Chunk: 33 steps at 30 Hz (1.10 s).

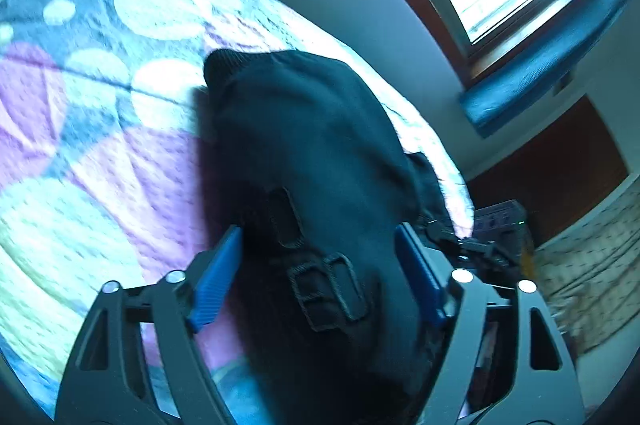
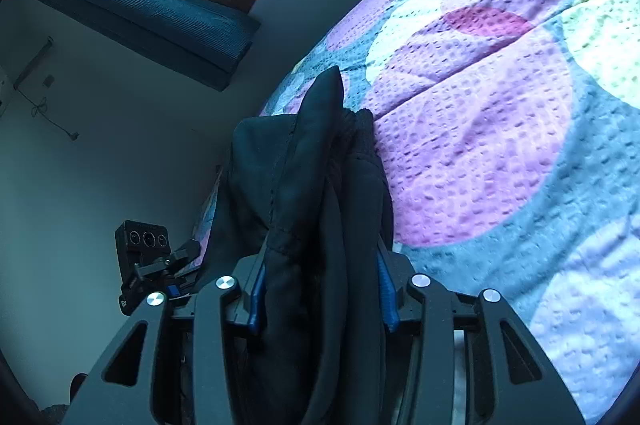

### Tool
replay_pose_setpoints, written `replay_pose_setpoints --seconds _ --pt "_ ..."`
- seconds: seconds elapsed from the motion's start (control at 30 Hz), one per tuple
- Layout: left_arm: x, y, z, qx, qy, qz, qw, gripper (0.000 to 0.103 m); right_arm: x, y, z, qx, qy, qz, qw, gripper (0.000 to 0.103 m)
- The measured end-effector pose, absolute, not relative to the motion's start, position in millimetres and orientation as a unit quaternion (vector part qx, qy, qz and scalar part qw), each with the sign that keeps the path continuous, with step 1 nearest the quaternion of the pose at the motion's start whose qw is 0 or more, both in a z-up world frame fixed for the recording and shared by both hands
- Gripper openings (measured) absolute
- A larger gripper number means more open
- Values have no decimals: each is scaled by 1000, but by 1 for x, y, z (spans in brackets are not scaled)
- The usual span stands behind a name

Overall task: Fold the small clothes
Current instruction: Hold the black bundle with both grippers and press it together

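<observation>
Left wrist view: both claws are working a dark garment point(image 1: 304, 153) over the bed point(image 1: 100, 129).
The left claw point(image 1: 320, 277) is gaping around it, blue pads point(image 1: 218, 281) not pressing; the right claw point(image 2: 320, 289) is pinching its bunched folds.

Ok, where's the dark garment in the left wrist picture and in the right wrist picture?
Left wrist view: the dark garment fills the centre, running from mid-frame down between the left gripper's blue pads.
Right wrist view: it stands in the lower centre, bunched between the right gripper's pads.
Shared landmark: the spotted bedspread, left of the garment in the left view, right of it in the right view.
</observation>
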<state>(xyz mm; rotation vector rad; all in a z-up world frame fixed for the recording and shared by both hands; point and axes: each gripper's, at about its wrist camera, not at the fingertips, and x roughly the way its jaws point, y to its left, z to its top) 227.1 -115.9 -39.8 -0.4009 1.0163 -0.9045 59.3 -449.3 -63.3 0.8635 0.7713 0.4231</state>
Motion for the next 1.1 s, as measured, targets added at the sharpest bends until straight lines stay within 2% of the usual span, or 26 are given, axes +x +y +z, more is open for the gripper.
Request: replay_pose_setpoints --seconds 0.03,0.07,0.2,0.33,0.43,0.5,0.57,0.77,0.87,0.97,1.03,1.1 --pt "222 -115 -43 -183 474 -416 754 83 56 -451 -64 405 369 194 813 59" --pt "216 -115 -45 -175 477 -414 755 85 56 -452 -64 404 376 190 812 61" --pt "187 -117 -56 -152 492 -414 751 91 47 -453 -67 410 385 206 801 66" --pt "176 -120 -64 -161 498 -426 738 90 46 -439 -65 381 399 230 802 68" --pt "174 -124 -63 -154 488 -422 748 81 45 -426 -68 380 407 227 799 52" --pt "170 -120 -57 -147 480 -419 756 70 45 -422 -68 400 399 223 794 47" --pt "167 -116 -48 -145 471 -418 763 64 42 -421 -63 417 386 227 791 42" --pt "163 -99 -55 -128 473 -417 766 63 37 -412 -78 444 386 243 771 40" --pt "170 -94 -63 -140 481 -428 752 70 41 -418 -87 465 372 258 761 38" --pt "176 -87 -62 -171 485 -431 742 73 39 -420 -75 454 372 259 767 53" --pt "179 -81 -57 -189 477 -423 747 79 35 -424 -66 430 378 252 780 68" --pt "187 -79 -56 -212 475 -430 738 87 44 -425 -62 416 387 256 782 70"
